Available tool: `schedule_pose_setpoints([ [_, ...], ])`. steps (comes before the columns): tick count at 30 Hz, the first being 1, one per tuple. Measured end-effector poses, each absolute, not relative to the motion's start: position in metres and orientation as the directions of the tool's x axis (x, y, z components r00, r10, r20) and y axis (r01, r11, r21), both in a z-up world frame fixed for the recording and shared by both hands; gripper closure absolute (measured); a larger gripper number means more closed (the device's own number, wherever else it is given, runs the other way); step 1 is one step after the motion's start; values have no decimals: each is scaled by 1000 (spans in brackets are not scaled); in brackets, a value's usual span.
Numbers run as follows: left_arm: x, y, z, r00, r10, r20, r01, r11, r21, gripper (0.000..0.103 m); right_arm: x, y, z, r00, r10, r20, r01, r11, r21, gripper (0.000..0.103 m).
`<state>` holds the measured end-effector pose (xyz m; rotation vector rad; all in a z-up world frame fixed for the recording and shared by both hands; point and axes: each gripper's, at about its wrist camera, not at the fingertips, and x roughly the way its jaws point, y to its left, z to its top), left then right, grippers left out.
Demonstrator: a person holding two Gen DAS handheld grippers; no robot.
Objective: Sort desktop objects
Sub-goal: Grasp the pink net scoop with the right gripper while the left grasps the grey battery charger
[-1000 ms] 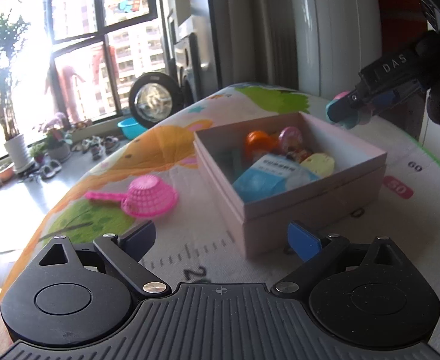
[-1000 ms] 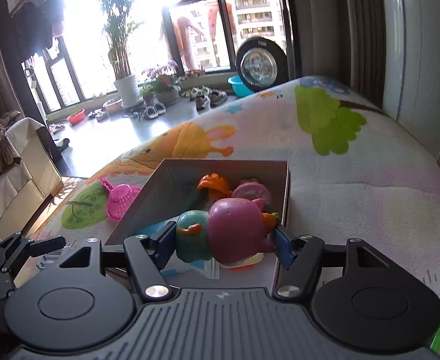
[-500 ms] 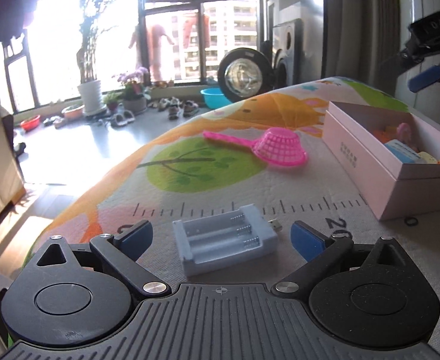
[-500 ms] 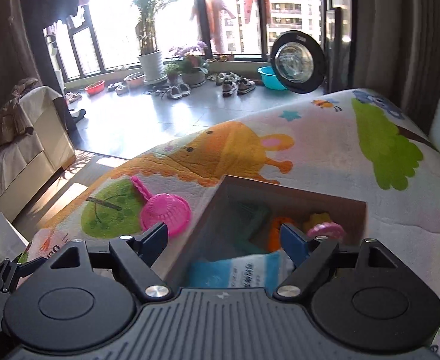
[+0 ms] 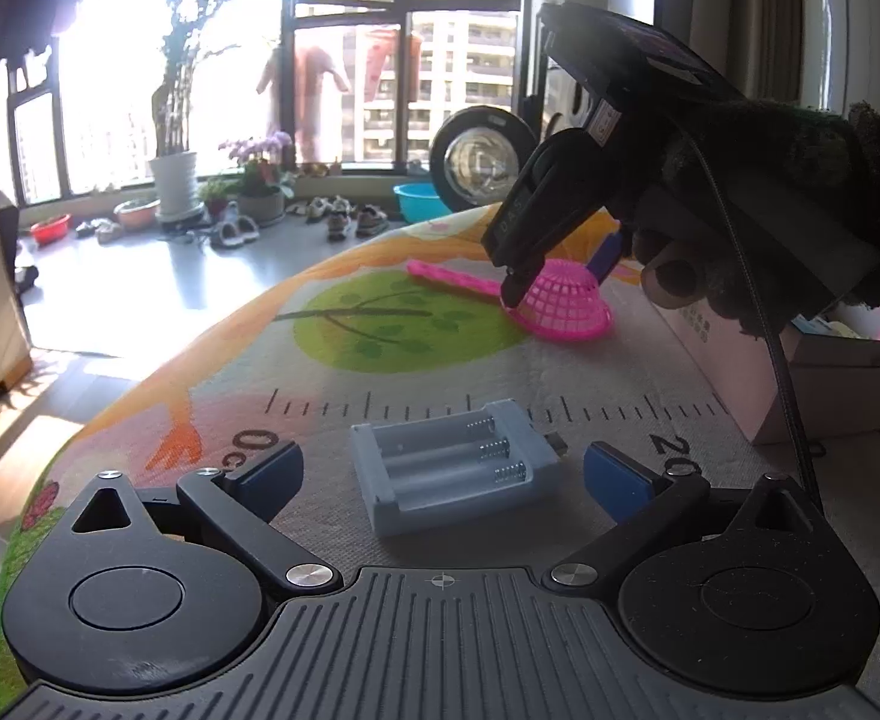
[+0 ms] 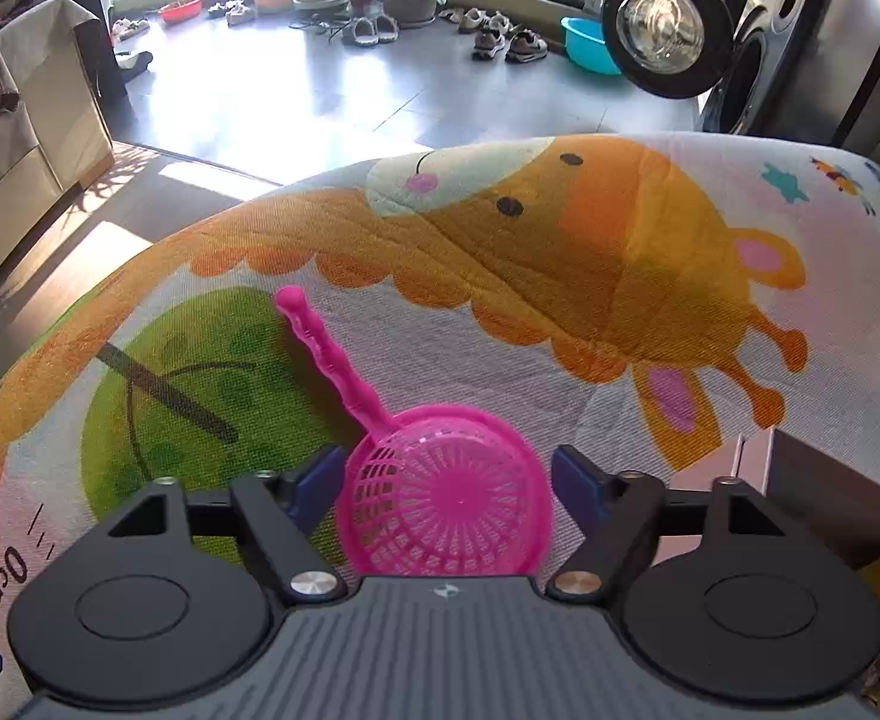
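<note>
Right wrist view: the right gripper (image 6: 445,480) straddled a pink sieve (image 6: 446,501) on the play mat (image 6: 560,300).

Its jaws had just been closing and stood partly open around the sieve's bowl, pads seemingly not yet pressing. The sieve lay dome up, its ridged handle (image 6: 326,354) pointing away. It looked like light, stiff, slightly springy latticed plastic, best gripped across the bowl's rim. Nearer than the sieve, the left gripper (image 5: 440,474) gaped empty around a grey battery holder (image 5: 458,468).

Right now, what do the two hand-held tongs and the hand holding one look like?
Both tongs, left and right, are black, with ribbed bodies, round pivot discs, silver screws and blue pads. The right one bears white "DAS" lettering and a thin black cable. Its hand wears a dark fuzzy glove.
</note>
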<state>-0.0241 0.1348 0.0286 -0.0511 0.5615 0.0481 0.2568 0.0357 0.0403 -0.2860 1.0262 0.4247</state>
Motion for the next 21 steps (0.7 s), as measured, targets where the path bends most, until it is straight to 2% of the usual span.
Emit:
schedule_pose_setpoints([
  [3, -24, 136, 29, 841, 31, -539, -66, 997, -46, 1, 229, 28, 58, 467, 258, -846, -519, 854, -26, 41],
  [11, -23, 130, 30, 826, 51, -562, -69, 998, -11, 1, 116, -64, 134, 481, 501, -720, -625, 771, 119, 41],
  [16, -11, 122, 26, 790, 62, -610, -53, 998, 34, 0, 46, -131, 119, 491, 451, -745, -653, 757, 28, 40],
  [21, 7, 109, 23, 757, 55, -651, -35, 998, 44, 0, 6, -168, 78, 427, 397, -812, -645, 763, 33, 40],
])
